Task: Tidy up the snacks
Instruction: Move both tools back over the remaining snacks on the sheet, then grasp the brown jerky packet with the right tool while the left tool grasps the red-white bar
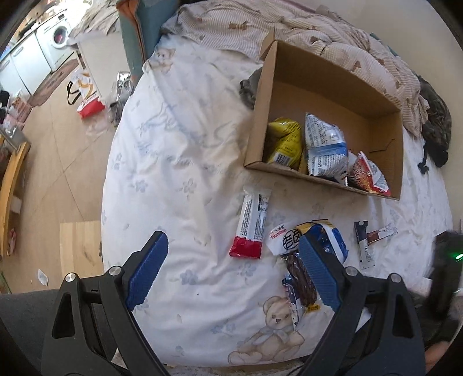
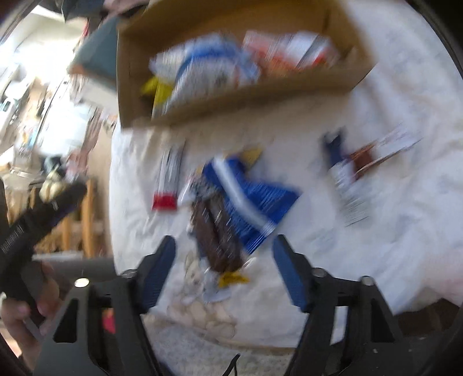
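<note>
A cardboard box (image 1: 385, 162) sits on the white bed and holds a yellow bag (image 1: 285, 141), a blue-white bag (image 1: 327, 147) and a red-white bag (image 1: 369, 173). On the sheet in front lie a red-white bar (image 1: 251, 222), a blue pack (image 1: 332, 234), a brown bar (image 1: 302, 277) and a small dark-blue sachet (image 1: 365, 245). My left gripper (image 1: 231, 251) is open and empty above the sheet. My right gripper (image 2: 224, 251) is open and empty, hovering over the brown bar (image 2: 215, 234) and blue pack (image 2: 254, 199). The right wrist view is motion-blurred; the box (image 2: 231, 98) shows at its top.
A striped blanket (image 1: 289, 26) is bunched behind the box. A grey cat (image 1: 437, 127) lies at the right of the box. The bed edge drops to a wooden floor (image 1: 58, 173) on the left, with bags and a washing machine (image 1: 58, 37) beyond.
</note>
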`<state>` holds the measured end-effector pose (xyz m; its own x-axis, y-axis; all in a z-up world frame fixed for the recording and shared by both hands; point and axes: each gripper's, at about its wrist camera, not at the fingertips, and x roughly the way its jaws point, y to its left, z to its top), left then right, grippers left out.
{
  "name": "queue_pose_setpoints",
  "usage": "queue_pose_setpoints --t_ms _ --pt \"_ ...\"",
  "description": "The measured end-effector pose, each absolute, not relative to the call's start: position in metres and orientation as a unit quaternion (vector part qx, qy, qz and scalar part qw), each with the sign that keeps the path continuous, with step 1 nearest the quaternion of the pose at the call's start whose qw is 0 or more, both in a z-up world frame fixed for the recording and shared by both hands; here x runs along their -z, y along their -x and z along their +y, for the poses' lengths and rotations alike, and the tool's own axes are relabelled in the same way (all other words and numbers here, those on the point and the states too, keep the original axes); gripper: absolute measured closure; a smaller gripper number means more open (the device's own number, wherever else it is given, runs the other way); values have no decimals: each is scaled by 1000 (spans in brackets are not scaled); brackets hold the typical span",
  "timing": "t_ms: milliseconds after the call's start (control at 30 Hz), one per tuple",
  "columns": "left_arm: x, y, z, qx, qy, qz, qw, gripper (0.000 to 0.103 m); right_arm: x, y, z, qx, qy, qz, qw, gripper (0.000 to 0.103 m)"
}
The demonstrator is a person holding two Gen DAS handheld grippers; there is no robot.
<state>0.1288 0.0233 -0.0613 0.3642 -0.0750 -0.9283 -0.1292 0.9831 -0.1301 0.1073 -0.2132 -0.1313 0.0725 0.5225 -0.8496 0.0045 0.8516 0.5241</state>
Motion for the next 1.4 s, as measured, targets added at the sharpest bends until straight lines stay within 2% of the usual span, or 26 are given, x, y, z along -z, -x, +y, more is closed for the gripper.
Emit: queue_pose_setpoints --t_ms 167,300,367,400,667,767,900,1400 --pt "65 -130 24 -13 100 570 815 13 161 -116 -182 -213 -213 694 654 41" --pt "65 -131 20 -3 98 573 814 13 164 -125 -152 -175 -108 690 694 41" --pt "66 -132 18 -2 95 573 814 13 167 -126 -141 -153 -54 686 709 32" --pt "67 -132 18 -2 94 574 813 13 168 -127 -139 -155 -53 686 709 29" --pt "74 -137 12 2 101 584 806 13 183 -140 -148 -163 -104 693 695 22" --pt "74 -139 8 -1 97 579 809 13 184 -145 -153 -162 -101 688 700 32" --pt "77 -140 11 -11 97 579 809 13 179 -146 -160 -172 -108 684 701 40" --pt "82 -141 31 -55 112 573 810 13 145 -124 -216 -218 -227 652 690 42"
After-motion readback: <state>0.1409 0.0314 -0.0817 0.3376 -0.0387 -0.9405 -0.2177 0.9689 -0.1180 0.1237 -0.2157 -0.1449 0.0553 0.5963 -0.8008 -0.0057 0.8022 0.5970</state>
